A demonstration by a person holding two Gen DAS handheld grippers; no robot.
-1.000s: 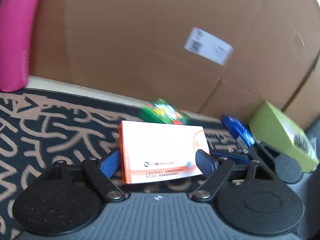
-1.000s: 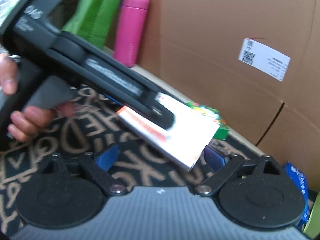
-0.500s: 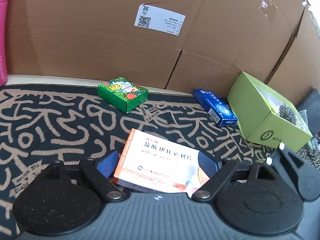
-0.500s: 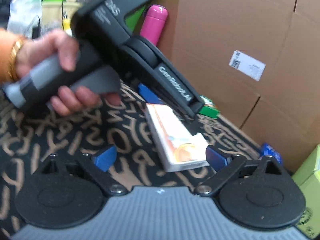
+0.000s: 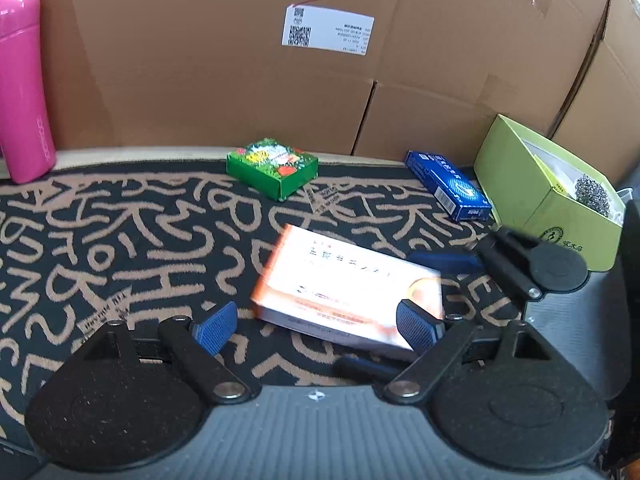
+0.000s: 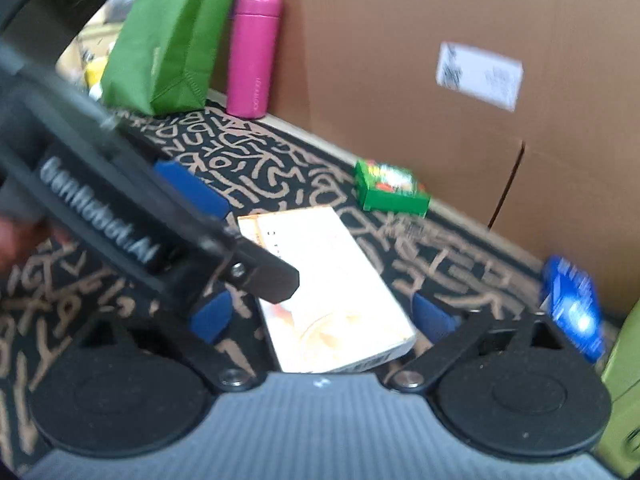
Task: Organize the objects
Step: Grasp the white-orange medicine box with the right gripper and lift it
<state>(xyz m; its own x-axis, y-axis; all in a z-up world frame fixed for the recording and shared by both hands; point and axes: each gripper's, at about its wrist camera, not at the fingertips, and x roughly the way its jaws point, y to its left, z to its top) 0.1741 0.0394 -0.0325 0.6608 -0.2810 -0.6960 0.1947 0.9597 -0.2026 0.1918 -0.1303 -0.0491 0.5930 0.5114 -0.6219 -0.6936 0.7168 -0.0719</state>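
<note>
Mid-step in the tidying, by the look of it: dealing with the orange-and-white carton [image 5: 348, 292], lying flat on the patterned mat [image 5: 120, 220] and gripped by nothing

Left gripper [image 5: 316, 326]: spread wide, holding nothing. Carton between its fingers but off-centre, crowding the right-hand pad [image 5: 416, 326] at the near corner, perhaps touching there, with bare mat showing between the carton and the left-hand pad

Right gripper [image 6: 322, 318]: also wide open and empty, straddling the same carton from another side, with a gap of mat at each pad. Crossing above the carton's far half, one dark fingertip of the left tool; cannot tell from this blurred view whether touching or just above

Beyond the left fingertips, well apart from the carton: a green packet [image 5: 272, 168] straight ahead and a blue packet [image 5: 448, 184] ahead to the right, both near the cardboard wall [image 5: 200, 60]. Just past the blue one, further right, a lime-green open box [image 5: 520, 184], a likely place for small packets, though only a guess

Next, probably: choosing one tool for the pick. For the right, squaring up on the carton's long sides and closing evenly, after clearing the left out of the way. For the left, first shifting rightward to centre the carton, otherwise risking a push and a twist on the mat rather than a clean pinch
</note>
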